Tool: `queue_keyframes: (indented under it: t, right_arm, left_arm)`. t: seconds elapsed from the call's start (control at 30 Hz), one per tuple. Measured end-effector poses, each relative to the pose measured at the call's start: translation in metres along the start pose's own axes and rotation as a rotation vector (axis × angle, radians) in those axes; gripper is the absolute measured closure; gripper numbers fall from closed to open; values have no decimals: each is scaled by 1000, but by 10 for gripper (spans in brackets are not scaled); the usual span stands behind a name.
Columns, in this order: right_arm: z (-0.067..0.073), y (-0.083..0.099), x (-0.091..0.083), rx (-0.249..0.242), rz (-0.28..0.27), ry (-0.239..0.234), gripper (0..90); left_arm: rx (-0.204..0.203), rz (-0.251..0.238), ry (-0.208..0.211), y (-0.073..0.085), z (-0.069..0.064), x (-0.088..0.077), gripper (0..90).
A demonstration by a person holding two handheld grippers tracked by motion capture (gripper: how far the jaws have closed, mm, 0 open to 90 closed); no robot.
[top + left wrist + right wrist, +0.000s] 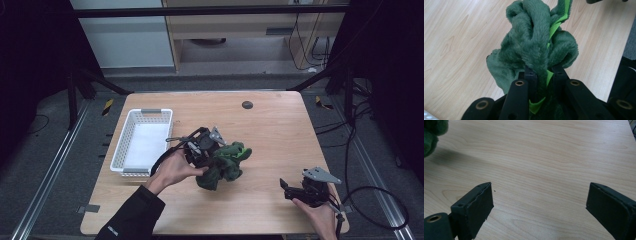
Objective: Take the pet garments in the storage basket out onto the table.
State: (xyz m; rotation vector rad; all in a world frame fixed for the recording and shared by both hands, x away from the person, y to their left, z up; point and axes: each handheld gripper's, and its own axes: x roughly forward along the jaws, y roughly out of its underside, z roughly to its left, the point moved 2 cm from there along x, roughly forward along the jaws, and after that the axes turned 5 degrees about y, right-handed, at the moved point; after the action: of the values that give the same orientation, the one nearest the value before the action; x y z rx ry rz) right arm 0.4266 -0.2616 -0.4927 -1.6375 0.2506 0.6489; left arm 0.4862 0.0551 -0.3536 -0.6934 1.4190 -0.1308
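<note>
Beside the bare white basket point(127, 131), left tongs point(212, 156) pinch green plush cloth point(226, 165); right tongs point(292, 192) gape.

A white basket point(141, 141) sits on the wooden table point(280, 135).

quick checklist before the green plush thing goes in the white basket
1. Grip: left hand-held gripper is shut on the green plush toy, fabric pinched between the jaws: ok.
2. Toy lifted free of the wooden table: cannot tell, its lower end is close to the surface.
3. White basket has room inside, its bottom shows bare: ok.
4. Path from toy to basket, nothing lies between them: ok.
5. Right hand-held gripper is open, at the table's near right corner, away from the path: ok.
</note>
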Motion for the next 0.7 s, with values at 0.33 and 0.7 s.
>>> queue_keyframes:
  t: [0.33,0.7]
  right_arm:
    - [0,0,-1,4,1,-2,71]
    - [1,0,0,-5,2,-1,71]
  left_arm:
    - [-24,5,17,3,6,21,793]
    - [-28,20,42,11,5,40,770]
